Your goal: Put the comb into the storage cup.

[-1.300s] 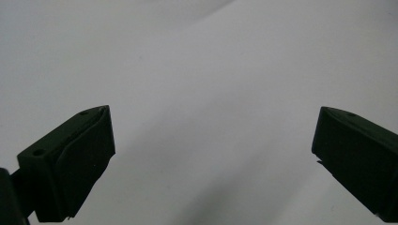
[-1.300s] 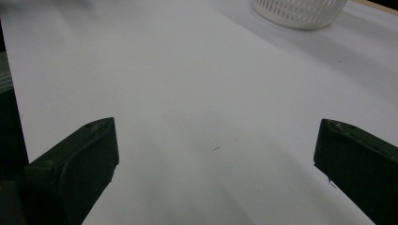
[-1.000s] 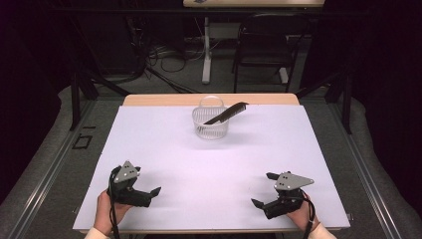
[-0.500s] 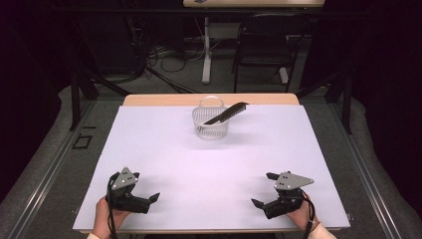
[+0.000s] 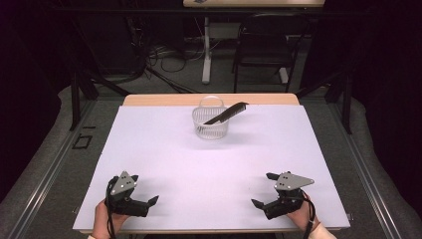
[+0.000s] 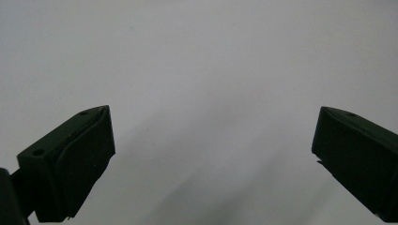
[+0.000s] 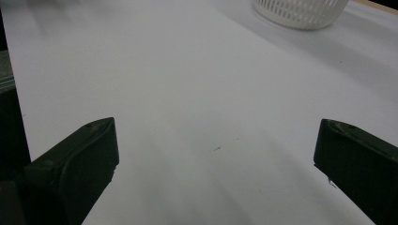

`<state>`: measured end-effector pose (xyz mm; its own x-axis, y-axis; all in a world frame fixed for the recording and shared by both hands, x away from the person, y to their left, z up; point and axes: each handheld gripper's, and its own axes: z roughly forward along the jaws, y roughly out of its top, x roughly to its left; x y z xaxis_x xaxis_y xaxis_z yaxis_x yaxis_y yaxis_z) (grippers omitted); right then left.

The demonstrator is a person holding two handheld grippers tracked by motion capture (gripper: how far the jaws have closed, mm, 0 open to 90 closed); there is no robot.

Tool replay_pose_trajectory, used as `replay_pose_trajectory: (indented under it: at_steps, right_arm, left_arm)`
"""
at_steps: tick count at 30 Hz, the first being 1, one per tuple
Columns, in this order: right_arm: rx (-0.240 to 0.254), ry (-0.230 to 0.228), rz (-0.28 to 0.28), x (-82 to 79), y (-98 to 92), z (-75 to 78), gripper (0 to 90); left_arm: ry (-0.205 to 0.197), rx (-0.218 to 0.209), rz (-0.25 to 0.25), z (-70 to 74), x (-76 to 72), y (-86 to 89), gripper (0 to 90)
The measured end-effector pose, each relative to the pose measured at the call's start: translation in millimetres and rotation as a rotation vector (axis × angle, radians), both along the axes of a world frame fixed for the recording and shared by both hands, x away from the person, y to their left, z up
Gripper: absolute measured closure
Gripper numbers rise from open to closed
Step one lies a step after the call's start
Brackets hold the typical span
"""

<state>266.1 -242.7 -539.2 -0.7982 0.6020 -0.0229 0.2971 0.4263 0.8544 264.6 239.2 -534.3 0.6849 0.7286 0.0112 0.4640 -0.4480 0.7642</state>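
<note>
The left gripper (image 5: pixel 149 201) has drawn back a little toward the near edge of the table (image 5: pixel 164 149) since a second ago, and it now sits low by the person's hand. Its jaws are wide apart and hold nothing. The right gripper (image 5: pixel 265 190) stays in its place, also wide open and empty. Far ahead of both, between them, stands the white basket (image 5: pixel 211 124), with the black comb (image 5: pixel 226 114) leaning across its rim. I judge the work looks finished or not begun.

Lab: black curtains, floor cables (image 5: pixel 164 64)
</note>
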Motion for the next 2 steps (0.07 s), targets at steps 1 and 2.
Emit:
replay_pose_trajectory:
  at_steps: [1,2]
  right_arm:
    - [0.001,0.0,-0.001,0.1,-0.2,-0.1,0.0]
    - [0.001,-0.002,0.0,0.5,-0.7,-0.2,0.0]
  left_arm:
    - [0.001,0.007,-0.001,-0.2,0.4,-0.1,0.0]
    - [0.002,0.003,-0.001,-0.5,0.8,-0.1,0.0]
